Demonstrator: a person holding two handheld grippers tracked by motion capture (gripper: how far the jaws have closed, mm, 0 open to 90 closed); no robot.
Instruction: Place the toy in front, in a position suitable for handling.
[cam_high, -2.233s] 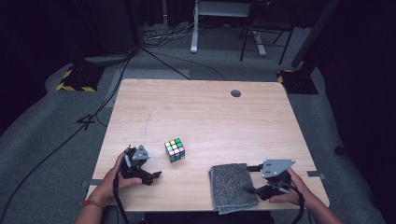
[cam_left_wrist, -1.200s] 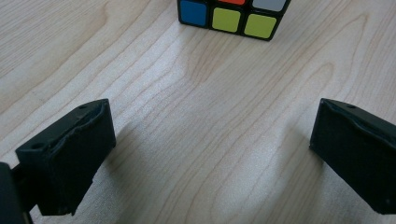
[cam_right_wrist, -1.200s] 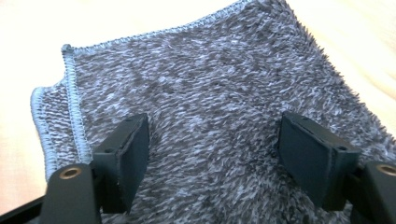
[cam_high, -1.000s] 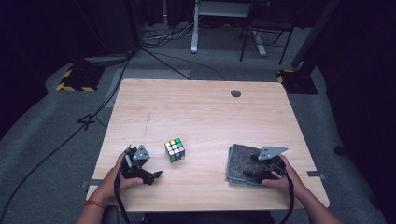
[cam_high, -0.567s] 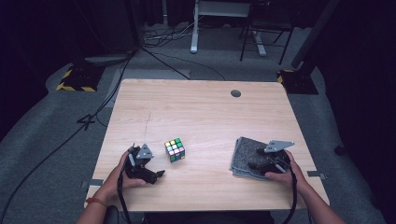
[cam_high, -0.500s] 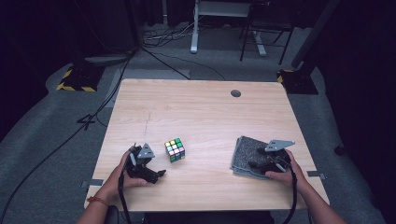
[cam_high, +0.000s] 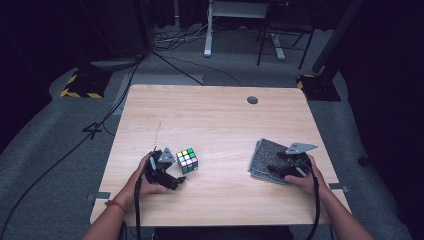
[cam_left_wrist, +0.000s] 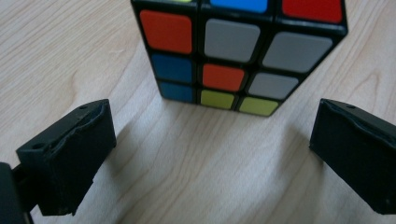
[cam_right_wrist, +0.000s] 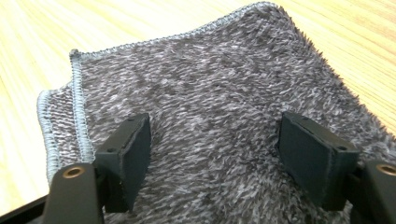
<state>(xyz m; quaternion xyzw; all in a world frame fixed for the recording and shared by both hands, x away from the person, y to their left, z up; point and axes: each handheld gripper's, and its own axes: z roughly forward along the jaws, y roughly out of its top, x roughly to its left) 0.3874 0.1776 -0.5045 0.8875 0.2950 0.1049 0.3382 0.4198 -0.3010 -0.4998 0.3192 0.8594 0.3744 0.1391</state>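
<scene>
Left gripper (cam_left_wrist: 210, 154) is held open just short of the cube (cam_left_wrist: 238, 51), which stands on the surface (cam_high: 220, 125). Right of the cube, the right gripper (cam_right_wrist: 215, 154) is spread open over the grey cloth (cam_right_wrist: 210, 93).

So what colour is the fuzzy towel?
Dark grey, with lighter grey stitched edging, on the towel; it shows best in the right gripper view.

Bare wood lies between my left gripper (cam_left_wrist: 212, 154) and the cube (cam_left_wrist: 238, 51) just ahead, the table's (cam_high: 215, 115) far half is open, and the grey cloth (cam_right_wrist: 219, 93) spreads under my right gripper (cam_right_wrist: 215, 149).
</scene>
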